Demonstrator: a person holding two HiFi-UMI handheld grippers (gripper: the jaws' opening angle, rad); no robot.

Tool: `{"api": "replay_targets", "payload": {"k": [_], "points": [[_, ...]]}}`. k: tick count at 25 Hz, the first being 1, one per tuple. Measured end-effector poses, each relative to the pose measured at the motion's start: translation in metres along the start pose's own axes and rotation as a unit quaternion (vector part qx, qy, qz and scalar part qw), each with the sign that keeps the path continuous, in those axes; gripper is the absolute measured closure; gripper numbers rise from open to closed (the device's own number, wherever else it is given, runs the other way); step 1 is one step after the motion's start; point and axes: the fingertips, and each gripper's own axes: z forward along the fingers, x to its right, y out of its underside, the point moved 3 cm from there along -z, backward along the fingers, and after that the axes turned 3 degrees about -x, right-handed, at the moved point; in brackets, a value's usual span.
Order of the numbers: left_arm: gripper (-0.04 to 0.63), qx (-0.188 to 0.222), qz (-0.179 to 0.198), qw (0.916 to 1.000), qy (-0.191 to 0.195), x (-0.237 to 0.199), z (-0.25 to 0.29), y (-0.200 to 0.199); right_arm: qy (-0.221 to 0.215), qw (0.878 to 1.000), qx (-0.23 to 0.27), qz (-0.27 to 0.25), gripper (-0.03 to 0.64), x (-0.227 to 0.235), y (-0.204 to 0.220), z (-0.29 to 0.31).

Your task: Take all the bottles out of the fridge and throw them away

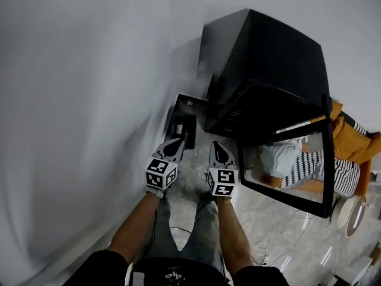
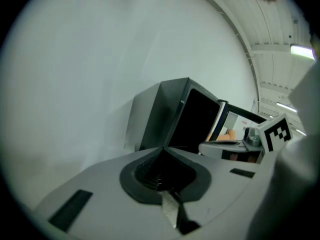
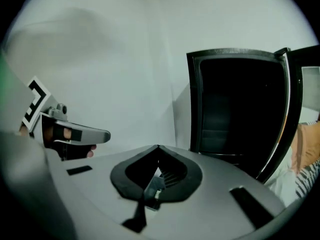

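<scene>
Black fridge stands open, no bottle visible inside; one bottle seems to lie in the bin left of it. Left tool and right tool are pressed together, empty. Next, probably, check the shelves.

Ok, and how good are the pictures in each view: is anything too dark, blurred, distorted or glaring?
Head view: the white wall is soft and smeared at the left, and the fridge is almost featureless black. Left gripper view: strong fisheye bending with black corners, and a ceiling lamp glares at the upper right. Right gripper view: the fridge is black inside, with its shelves barely readable.
</scene>
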Motion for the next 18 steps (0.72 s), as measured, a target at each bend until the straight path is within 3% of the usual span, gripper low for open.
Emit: {"api": "replay_targets", "payload": {"k": [6,11,18], "points": [[0.595,0.034,0.018,0.9990,0.023,0.057,-0.028,-0.080,0.005,0.999,0.034,0.005,0.609,-0.002,-0.072,-0.067],[0.595,0.053,0.041,0.9954,0.068,0.102,-0.054,-0.142,0.014,0.998,0.053,-0.008,0.609,0.002,-0.133,-0.118],[0.595,0.064,0.086,0.9888,0.104,0.153,-0.078,-0.196,0.026,0.996,0.083,-0.027,0.609,0.011,-0.182,-0.181]]}}
